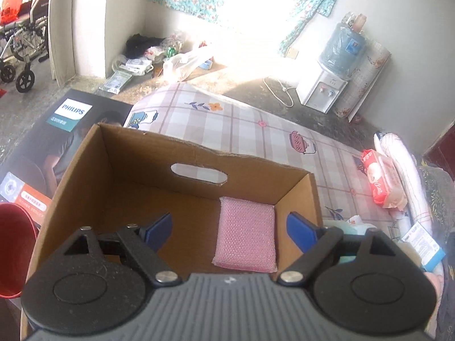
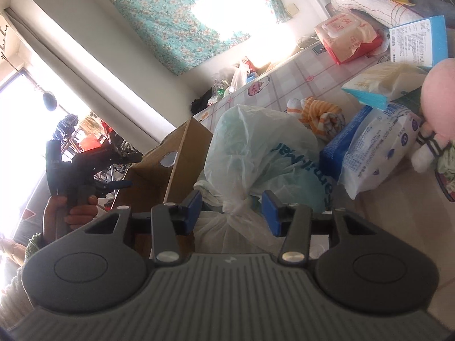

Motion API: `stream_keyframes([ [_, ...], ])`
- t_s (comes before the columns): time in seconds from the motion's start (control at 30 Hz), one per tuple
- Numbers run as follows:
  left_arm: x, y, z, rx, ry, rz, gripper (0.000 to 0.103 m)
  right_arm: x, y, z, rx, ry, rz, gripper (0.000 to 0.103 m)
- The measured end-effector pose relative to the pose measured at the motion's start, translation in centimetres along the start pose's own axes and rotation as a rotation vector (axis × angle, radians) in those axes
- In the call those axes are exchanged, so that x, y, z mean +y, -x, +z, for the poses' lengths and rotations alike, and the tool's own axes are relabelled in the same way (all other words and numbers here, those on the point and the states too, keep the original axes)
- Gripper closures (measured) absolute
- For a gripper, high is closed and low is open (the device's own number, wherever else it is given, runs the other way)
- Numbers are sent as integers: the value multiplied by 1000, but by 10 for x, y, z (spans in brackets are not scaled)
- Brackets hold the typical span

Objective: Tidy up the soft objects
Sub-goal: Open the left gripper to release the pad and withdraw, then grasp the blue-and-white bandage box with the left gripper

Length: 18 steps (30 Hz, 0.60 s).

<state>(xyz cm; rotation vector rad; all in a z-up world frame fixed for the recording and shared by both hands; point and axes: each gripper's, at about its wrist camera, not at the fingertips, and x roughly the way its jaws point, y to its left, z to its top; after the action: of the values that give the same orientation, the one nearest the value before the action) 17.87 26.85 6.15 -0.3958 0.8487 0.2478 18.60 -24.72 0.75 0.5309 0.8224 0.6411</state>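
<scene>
A pink sponge cloth (image 1: 246, 241) lies flat on the floor of an open cardboard box (image 1: 199, 153), at its right side. My left gripper (image 1: 230, 231) hovers above the box, open and empty, the sponge below and between its blue pads. The box also shows in the right wrist view (image 2: 182, 153), with the left gripper (image 2: 85, 170) above it. My right gripper (image 2: 231, 210) is open around the knotted neck of a pale green plastic bag (image 2: 256, 147) beside the box; the pads are not closed on it.
On the checked bedsheet (image 1: 227, 119) lie a red wet-wipes pack (image 2: 347, 37), an orange striped cloth (image 2: 321, 116), blue and white tissue packs (image 2: 378, 142), a pink plush toy (image 2: 438, 96) and a white pillow (image 1: 403, 170). A Philips box (image 1: 57, 133) and a red cup (image 1: 14, 244) are left of the cardboard box.
</scene>
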Motion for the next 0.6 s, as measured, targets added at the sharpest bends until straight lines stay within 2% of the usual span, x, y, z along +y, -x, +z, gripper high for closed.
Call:
stream_keyframes([
  [0.13, -39, 39, -5, -61, -75, -66, 14, -17, 28, 0, -56, -9, -29, 57],
  [0.3, -124, 41, -16, -48, -240, -157, 12, -42, 63, 23, -162, -2, -81, 57],
  [0.47, -224, 4, -43, 36, -379, -256, 12, -77, 85, 72, -235, 18, -185, 56],
  [0.6, -285, -44, -63, 130, -430, -283, 12, -118, 81, 118, -244, -1, -282, 56],
])
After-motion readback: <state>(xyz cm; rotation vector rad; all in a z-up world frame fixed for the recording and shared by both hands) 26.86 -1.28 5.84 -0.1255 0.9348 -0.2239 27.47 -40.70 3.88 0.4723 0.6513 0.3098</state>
